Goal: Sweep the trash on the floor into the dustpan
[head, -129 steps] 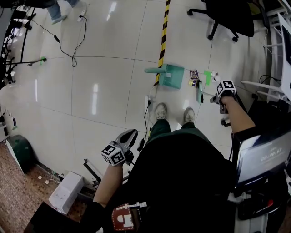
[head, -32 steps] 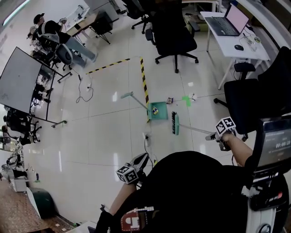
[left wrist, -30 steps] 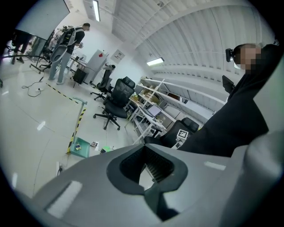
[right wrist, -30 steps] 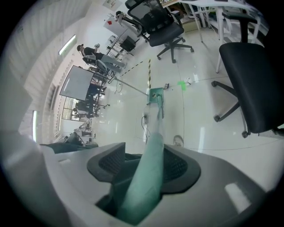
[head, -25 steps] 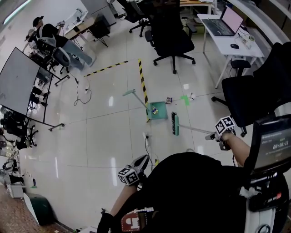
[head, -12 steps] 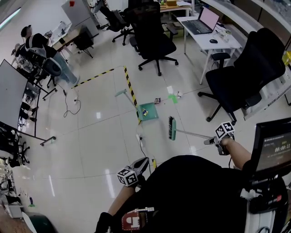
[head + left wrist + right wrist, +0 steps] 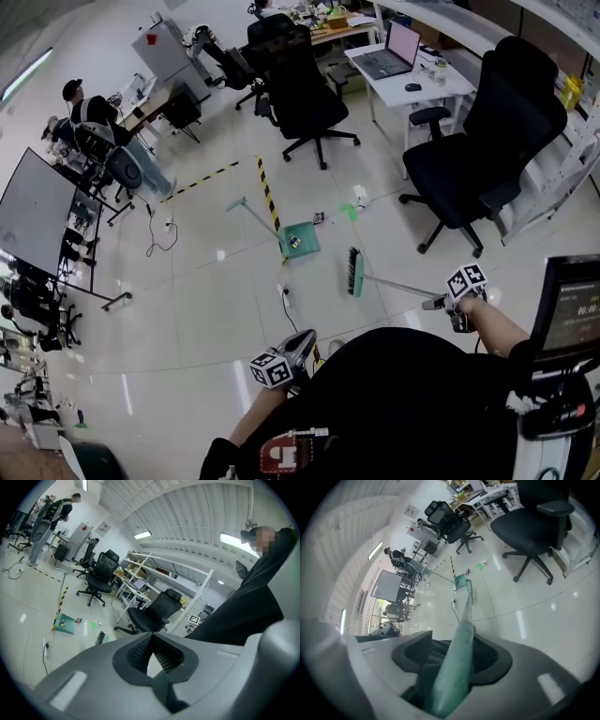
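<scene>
My left gripper is clenched on nothing, close to my body. My right gripper grasps the green broom by its handle, the head at 12 o'clock. Farther, at 11 o'clock, lies the dustpan, with trash just beside it.

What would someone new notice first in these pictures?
The long green broom stands out, its handle clamped in the right gripper and its head a little short of the green dustpan on the pale floor. The left gripper hangs shut and empty, low in the head view.
</scene>
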Motion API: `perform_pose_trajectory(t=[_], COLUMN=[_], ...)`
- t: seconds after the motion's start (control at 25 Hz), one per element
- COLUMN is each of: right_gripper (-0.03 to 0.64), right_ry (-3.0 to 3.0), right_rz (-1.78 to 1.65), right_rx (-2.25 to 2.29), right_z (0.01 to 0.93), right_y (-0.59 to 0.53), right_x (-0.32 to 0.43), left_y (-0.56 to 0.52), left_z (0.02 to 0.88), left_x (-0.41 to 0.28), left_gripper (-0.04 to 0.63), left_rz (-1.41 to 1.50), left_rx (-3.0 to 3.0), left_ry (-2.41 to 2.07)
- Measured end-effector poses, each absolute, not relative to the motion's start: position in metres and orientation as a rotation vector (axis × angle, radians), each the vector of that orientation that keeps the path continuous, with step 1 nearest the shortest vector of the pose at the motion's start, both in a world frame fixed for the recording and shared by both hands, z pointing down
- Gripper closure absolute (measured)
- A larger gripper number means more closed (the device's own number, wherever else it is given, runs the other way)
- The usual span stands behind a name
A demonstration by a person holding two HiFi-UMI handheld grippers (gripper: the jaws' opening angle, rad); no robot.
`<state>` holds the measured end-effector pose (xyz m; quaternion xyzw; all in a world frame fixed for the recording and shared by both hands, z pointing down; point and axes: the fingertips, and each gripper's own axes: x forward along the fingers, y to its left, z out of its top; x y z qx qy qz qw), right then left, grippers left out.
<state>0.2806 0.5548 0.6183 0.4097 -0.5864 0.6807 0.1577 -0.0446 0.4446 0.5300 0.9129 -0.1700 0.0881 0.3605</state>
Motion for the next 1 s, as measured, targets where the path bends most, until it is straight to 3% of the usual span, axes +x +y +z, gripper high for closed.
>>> perform_pose_trajectory(t=[0.32,0.76,1.0], right_gripper=[0.368,0.367,0.368], right_ry=[-1.713,-1.686,-1.697], right_rz=[2.094,2.063,2.043], right_rx=[1.096,1.126,1.226], right_z=[0.635,0.635,0.628], right_y=[0.641,0.663,0.652], right_x=[0.314,0.252,0.215], left_y=[0.535,0.545,0.525], left_z=[0.526,0.531,0.546], left_x=[0.017,-0.060,-0.111], left_gripper=[0.597,0.597,0.597], left_rz=[0.266,0.135,0.216], left_rx=[2.355,2.335,2.353], left_ry=[-0.416,-0.493,-0.444])
